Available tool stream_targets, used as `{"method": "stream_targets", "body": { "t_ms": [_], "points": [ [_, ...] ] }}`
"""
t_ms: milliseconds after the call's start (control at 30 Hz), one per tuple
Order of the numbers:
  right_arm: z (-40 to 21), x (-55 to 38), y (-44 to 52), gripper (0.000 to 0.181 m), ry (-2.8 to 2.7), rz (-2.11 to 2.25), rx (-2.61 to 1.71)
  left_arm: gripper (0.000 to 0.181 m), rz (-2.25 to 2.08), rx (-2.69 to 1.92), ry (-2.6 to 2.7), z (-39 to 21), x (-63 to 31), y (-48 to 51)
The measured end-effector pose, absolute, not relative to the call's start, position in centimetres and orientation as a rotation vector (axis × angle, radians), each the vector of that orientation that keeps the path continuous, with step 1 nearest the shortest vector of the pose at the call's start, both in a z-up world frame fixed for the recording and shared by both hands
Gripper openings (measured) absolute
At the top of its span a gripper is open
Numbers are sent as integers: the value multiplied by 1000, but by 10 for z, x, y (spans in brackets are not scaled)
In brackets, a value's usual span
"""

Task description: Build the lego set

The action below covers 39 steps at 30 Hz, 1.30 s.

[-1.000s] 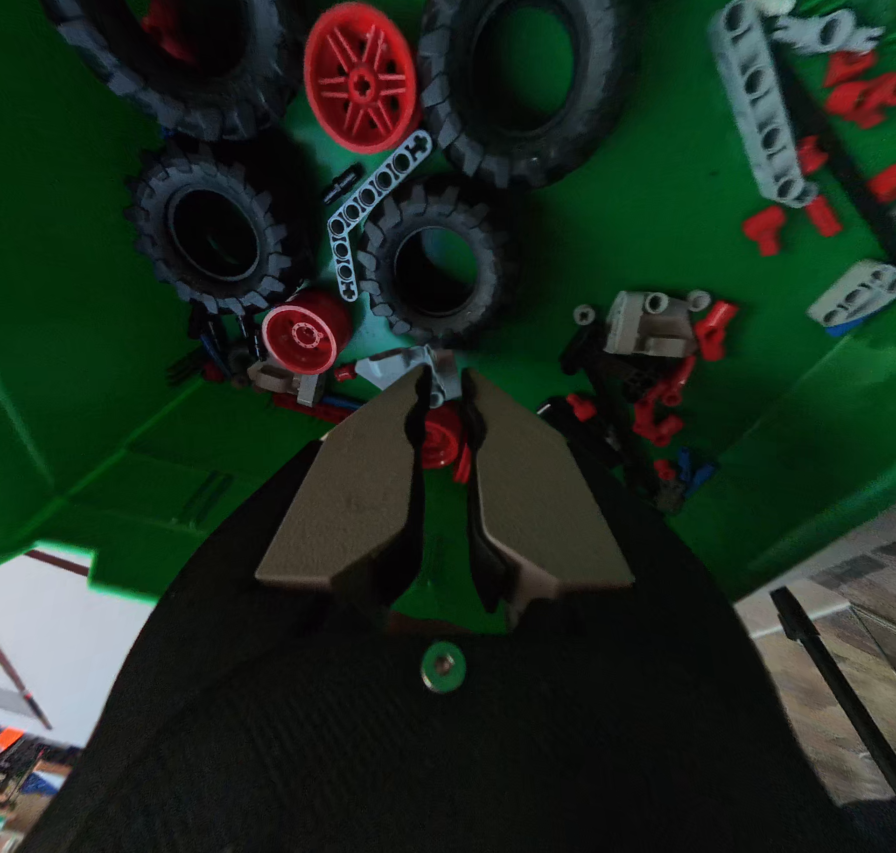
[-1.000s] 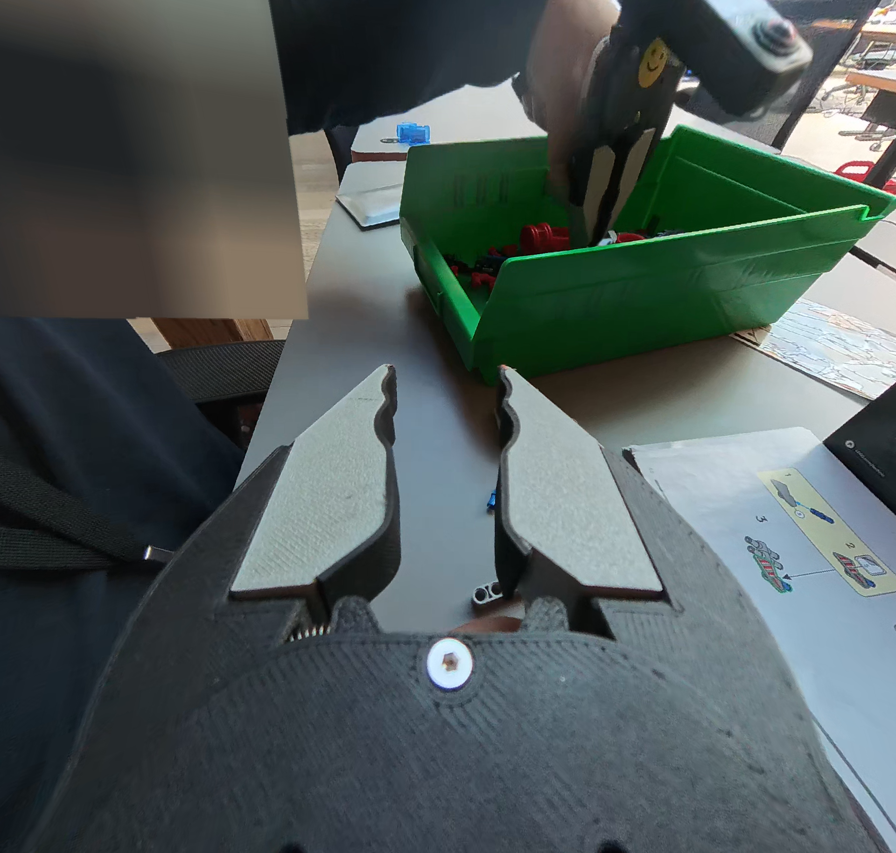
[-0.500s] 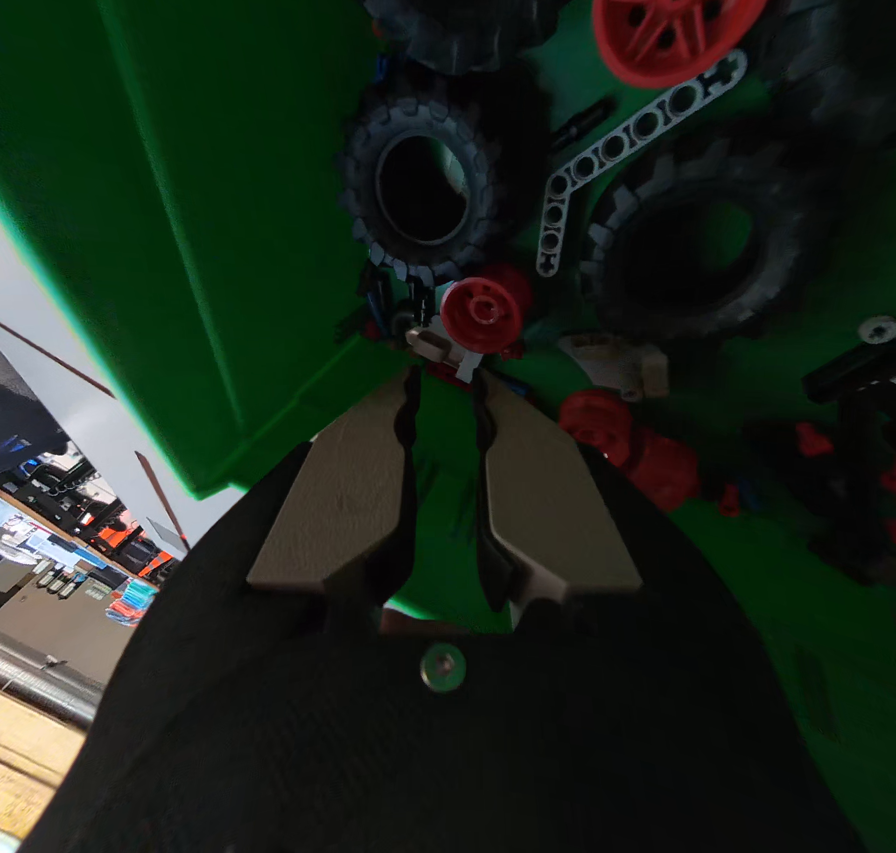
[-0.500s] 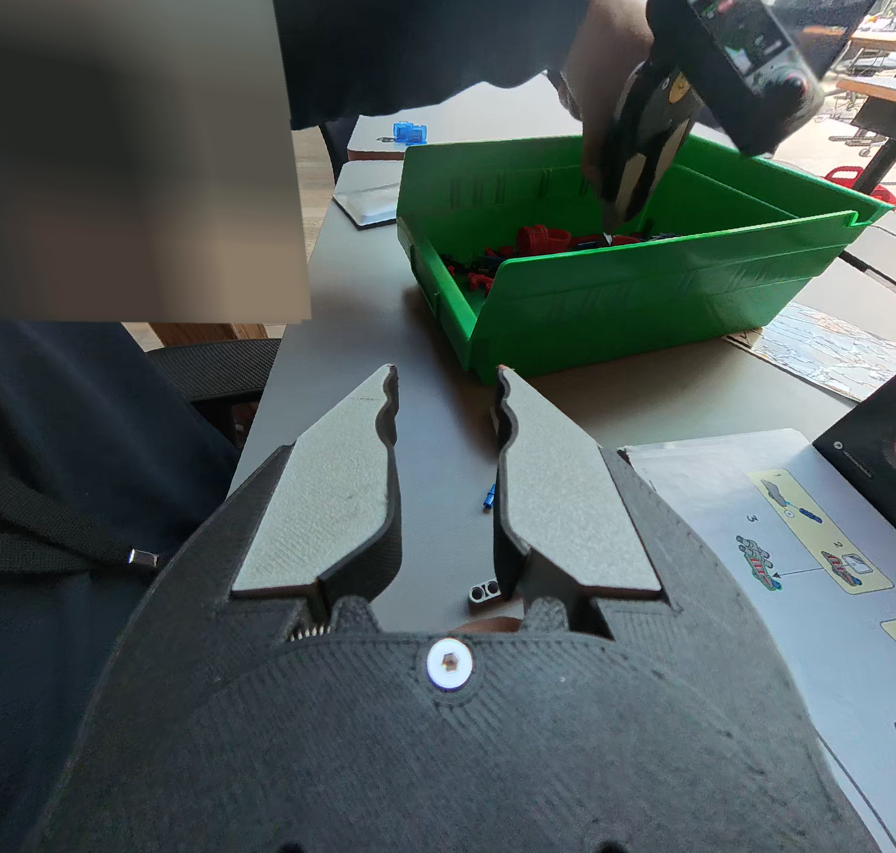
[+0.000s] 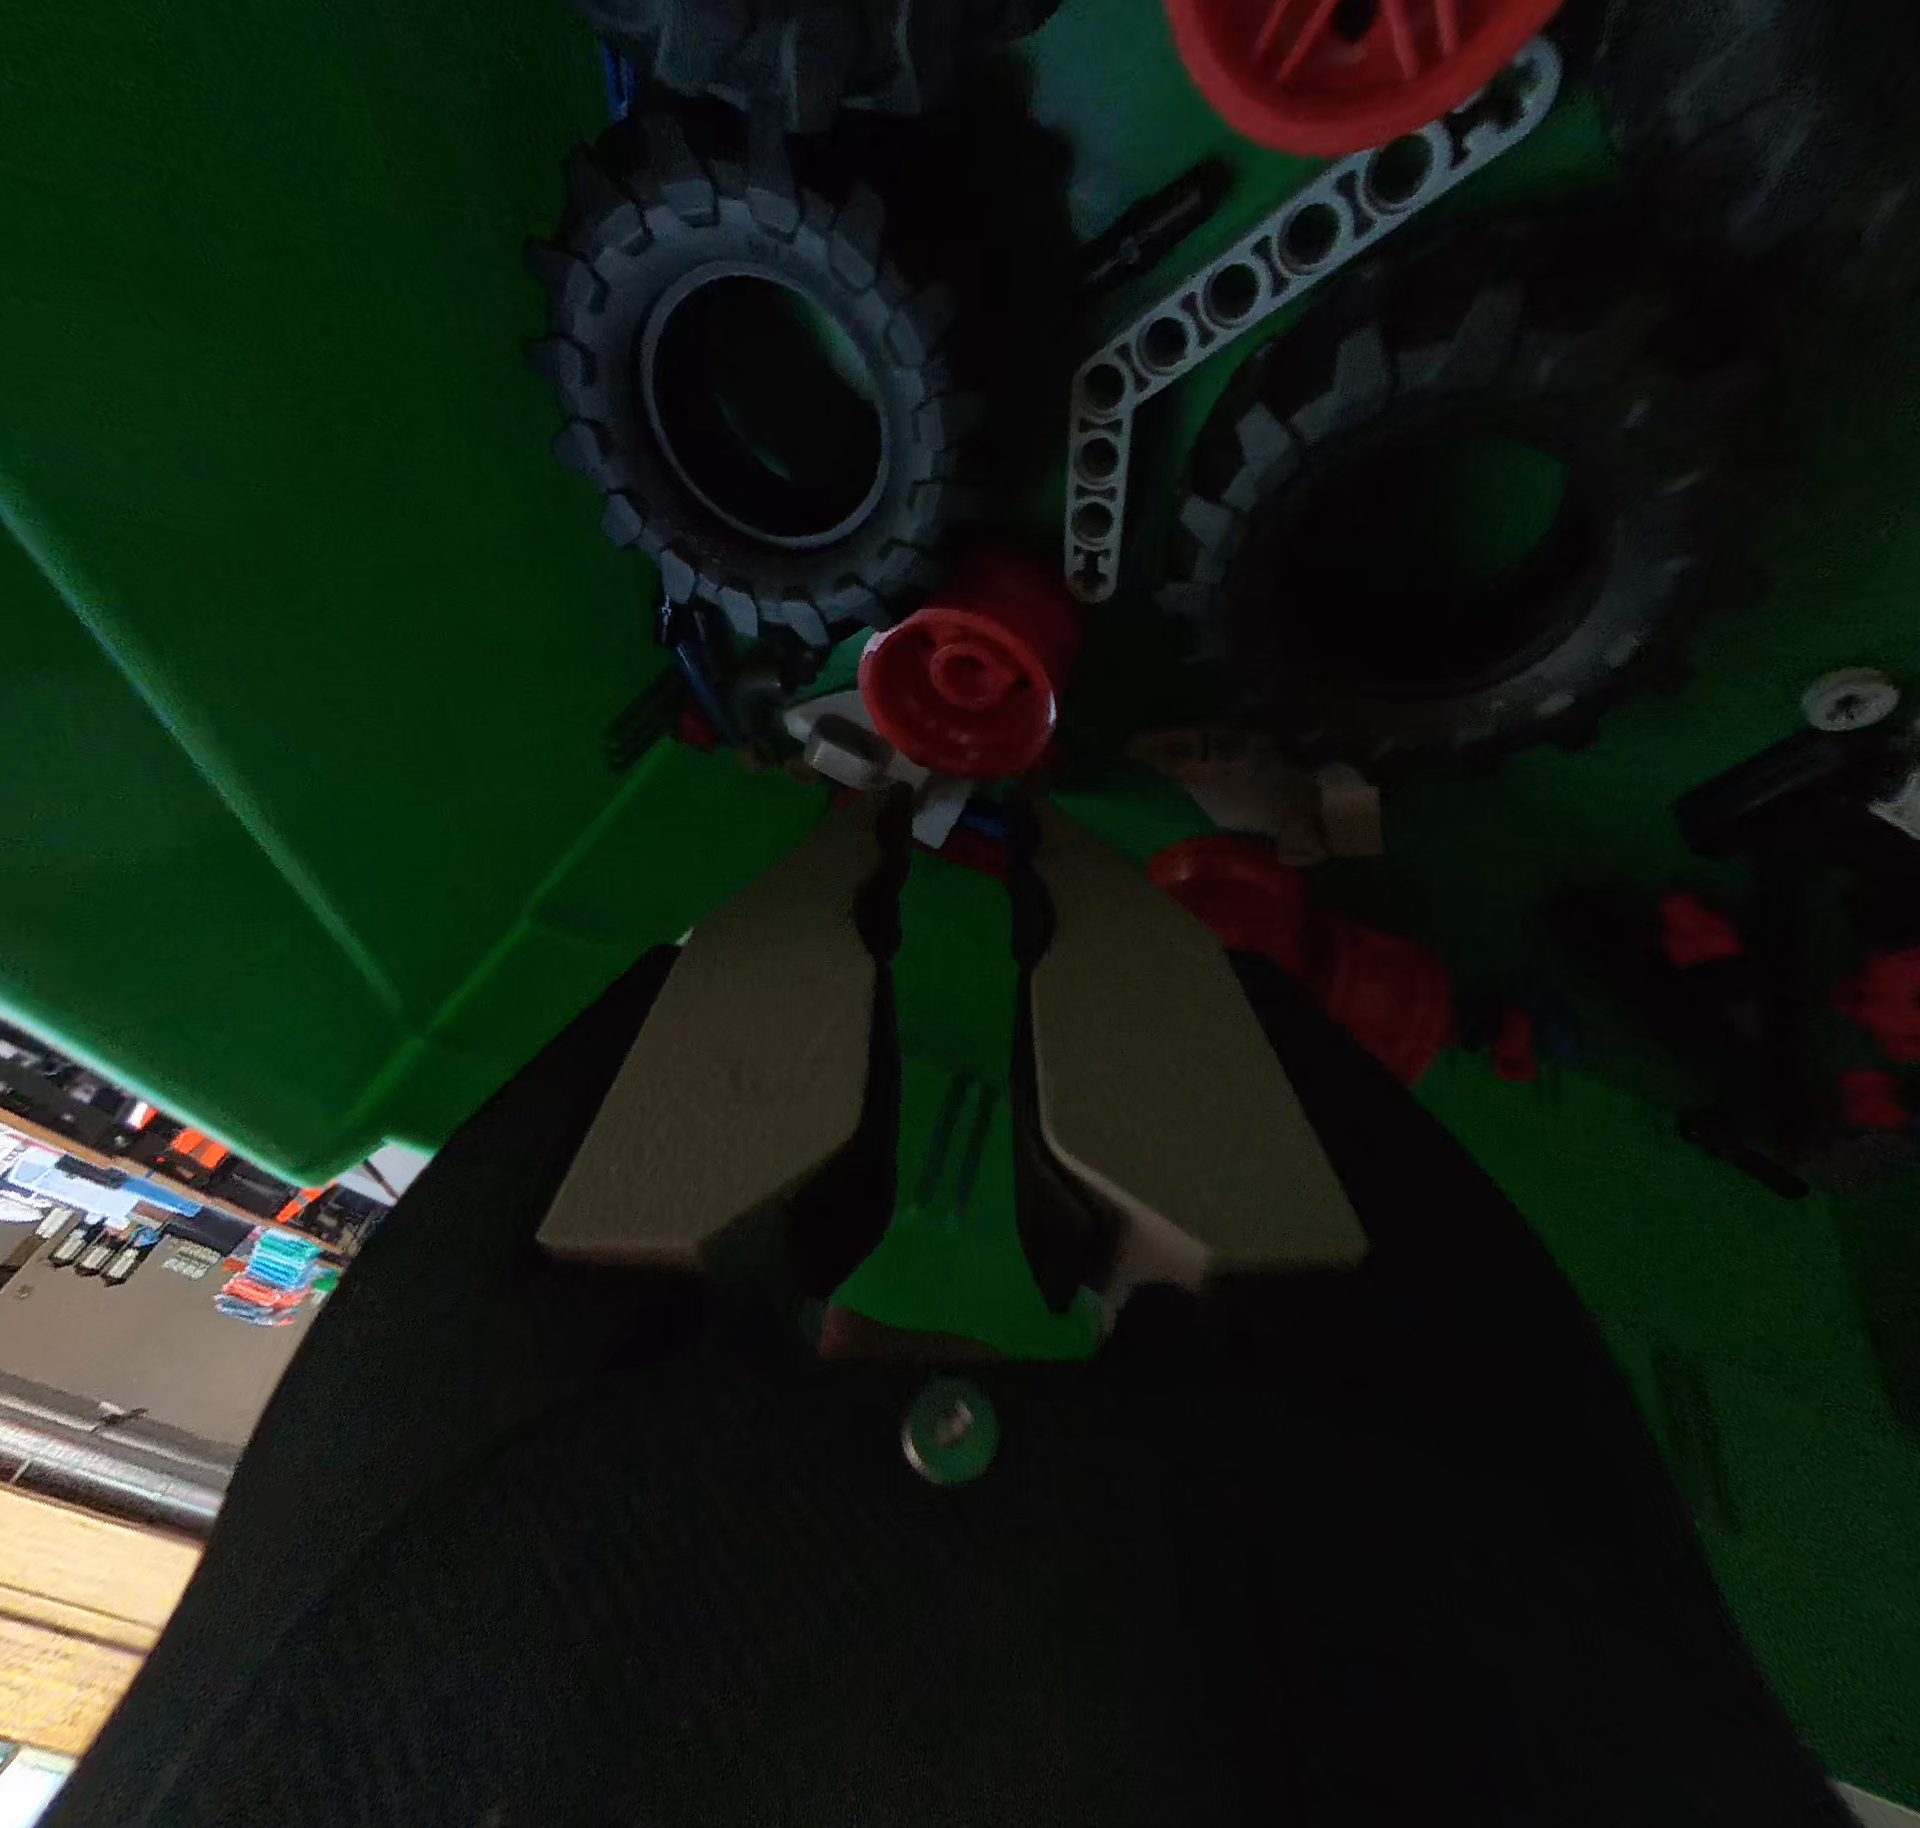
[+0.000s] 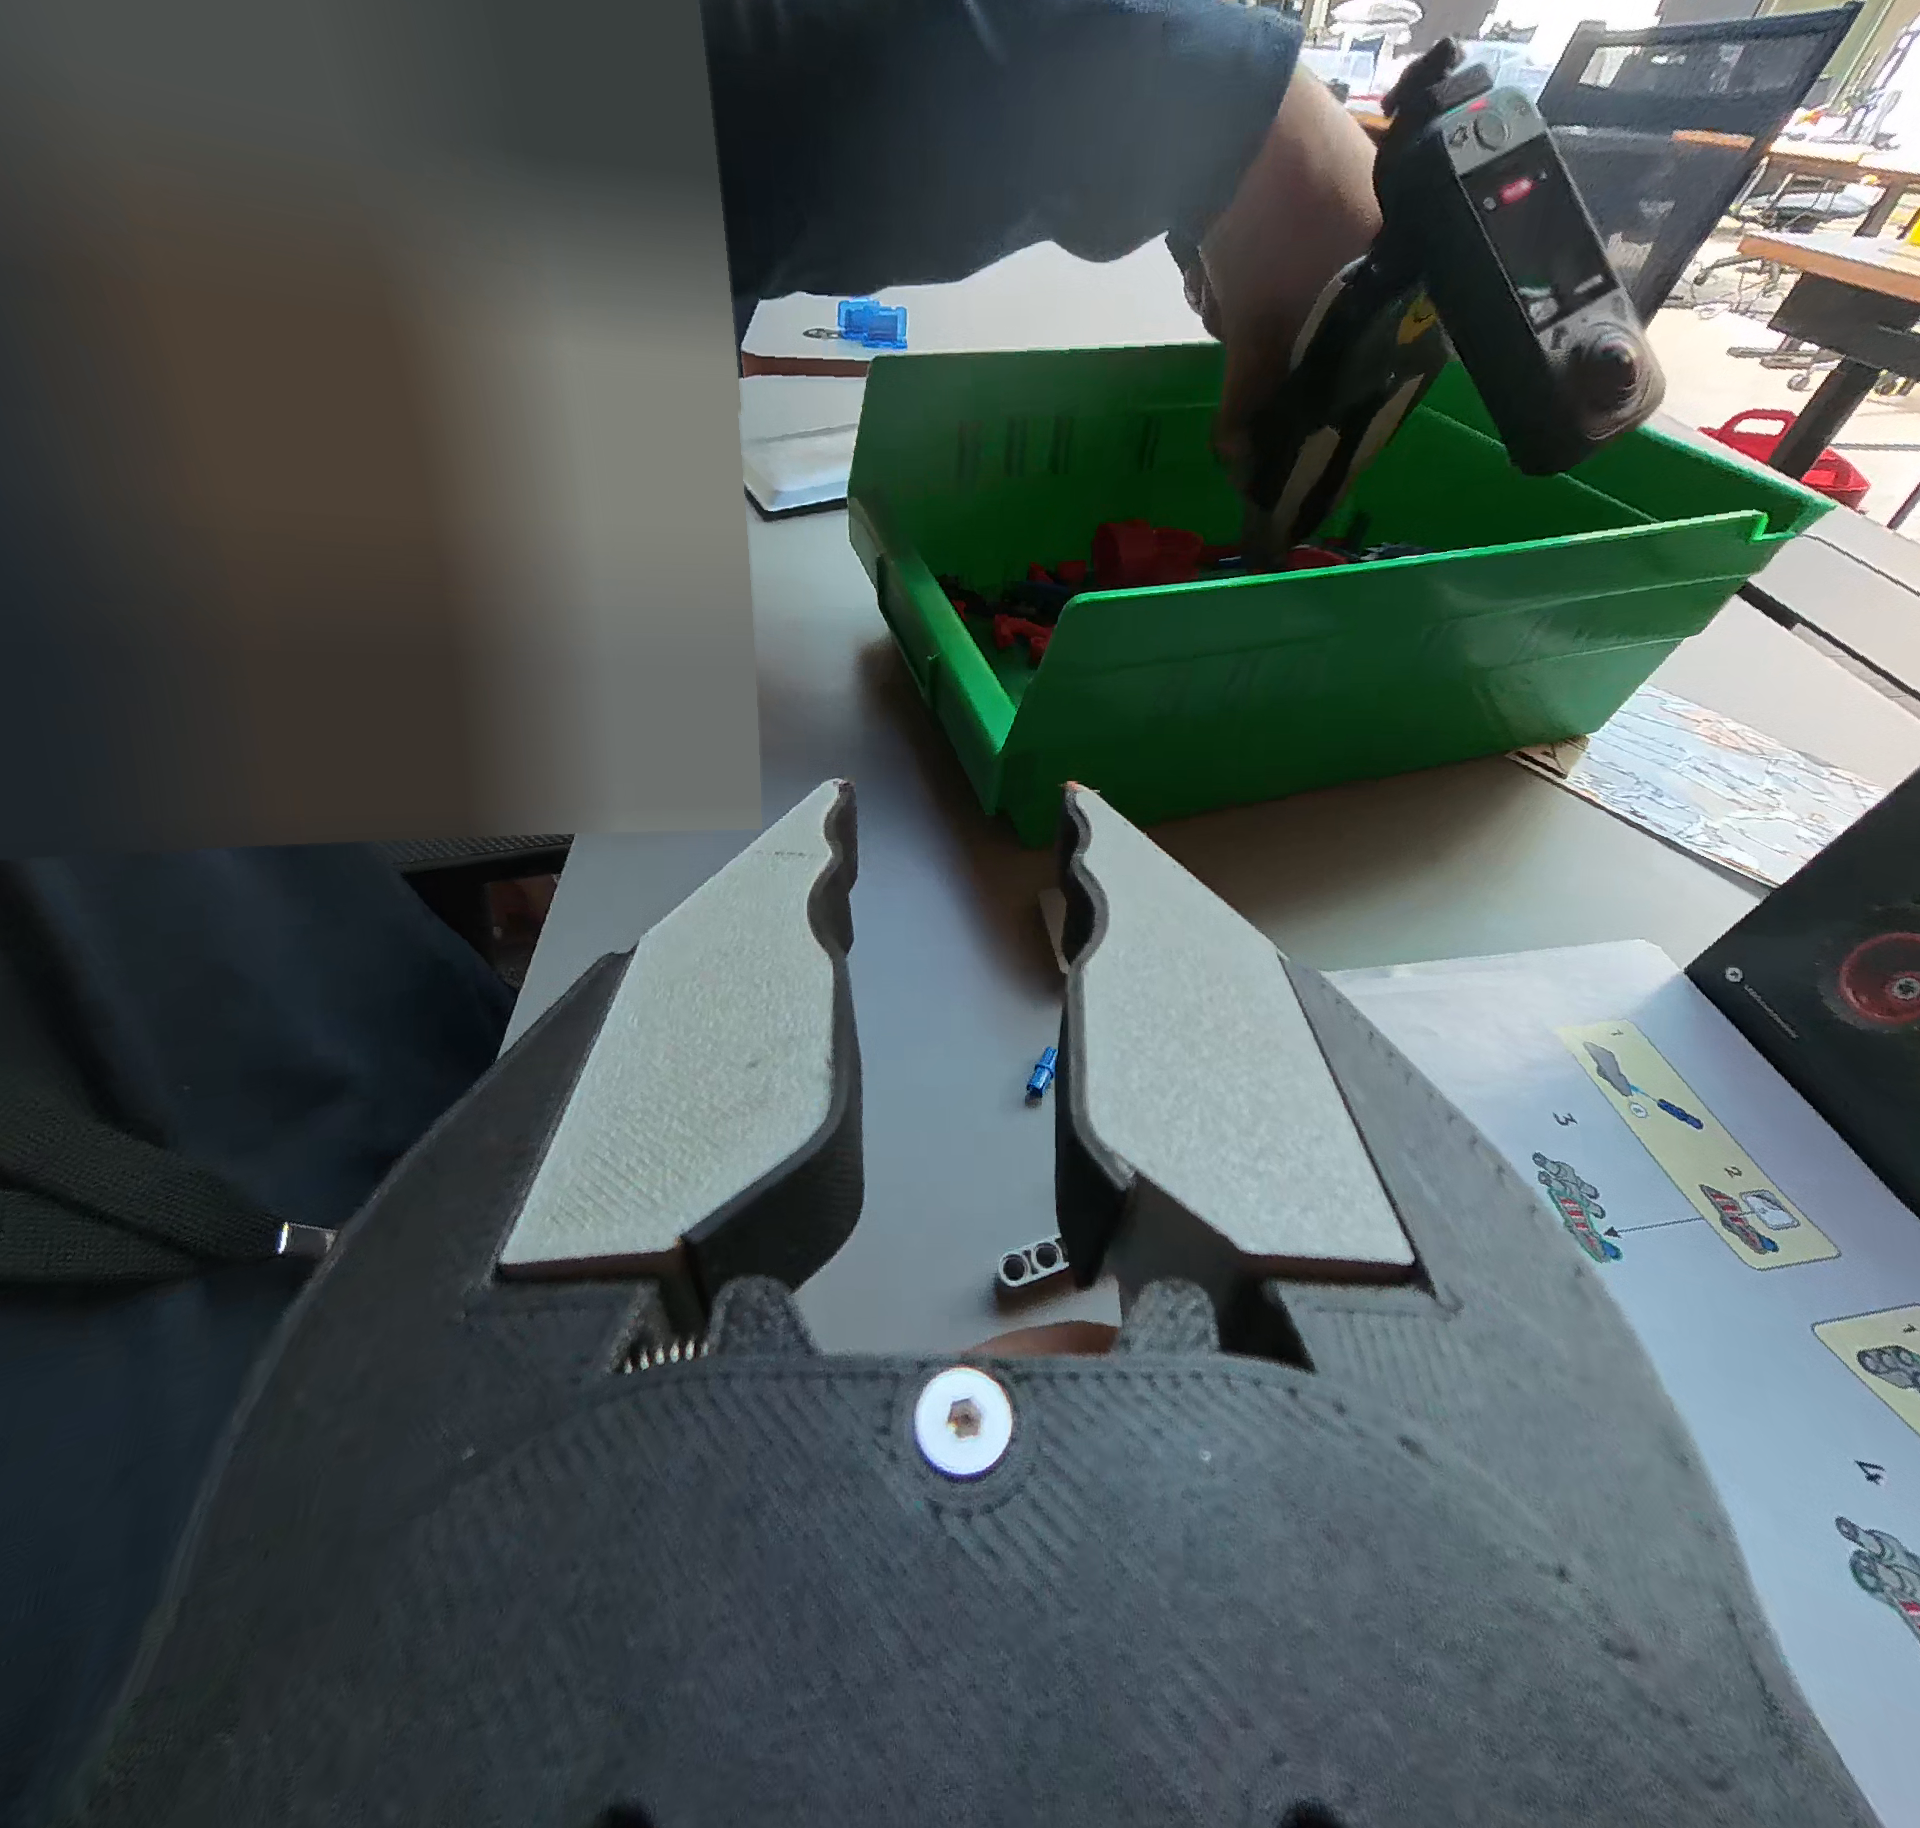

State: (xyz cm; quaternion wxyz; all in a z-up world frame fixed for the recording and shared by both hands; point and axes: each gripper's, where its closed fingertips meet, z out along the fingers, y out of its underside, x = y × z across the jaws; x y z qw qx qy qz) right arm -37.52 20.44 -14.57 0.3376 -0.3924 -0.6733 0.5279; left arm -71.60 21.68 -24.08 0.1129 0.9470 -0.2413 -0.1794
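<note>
1. In the left wrist view, the green bin shows its wall at the left; a small black tyre lies on the bin floor beside that wall.
2. The left gripper reaches down into the bin with its jaws a narrow gap apart; a small light grey piece and bits of red and blue sit at the tips, but whether anything is pinched cannot be told.
3. Just past the tips stands a small red hub; right of it a grey bent beam runs up toward a large red wheel; a second black tyre lies further right.
4. In the right wrist view, the right gripper hangs over the grey table, jaws apart and holding nothing.
5. Between its fingers lie a blue pin and a small grey beam on the table; at the right rests an instruction sheet.
</note>
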Motion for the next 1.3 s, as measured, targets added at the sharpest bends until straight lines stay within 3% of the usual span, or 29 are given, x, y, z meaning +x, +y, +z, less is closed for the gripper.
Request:
{"method": "stream_targets", "body": {
  "t_ms": [233, 567, 1033, 1300],
  "points": [
    [-147, -376, 205, 35, -1758, 1365, -1026, 5, -612, 2809, -706, -231, -720, 221],
    [-150, -374, 205, 35, -1775, 1345, -1016, 5, -914, 3096, -728, -157, -705, 235],
    [-159, -362, 205, 37, -1830, 1281, -969, 5, -1047, 3530, -1187, -88, -568, 243],
    [-160, -355, 215, 38, -1816, 1263, -977, 5, -922, 3529, -1366, -106, -523, 227]
  ]
}}
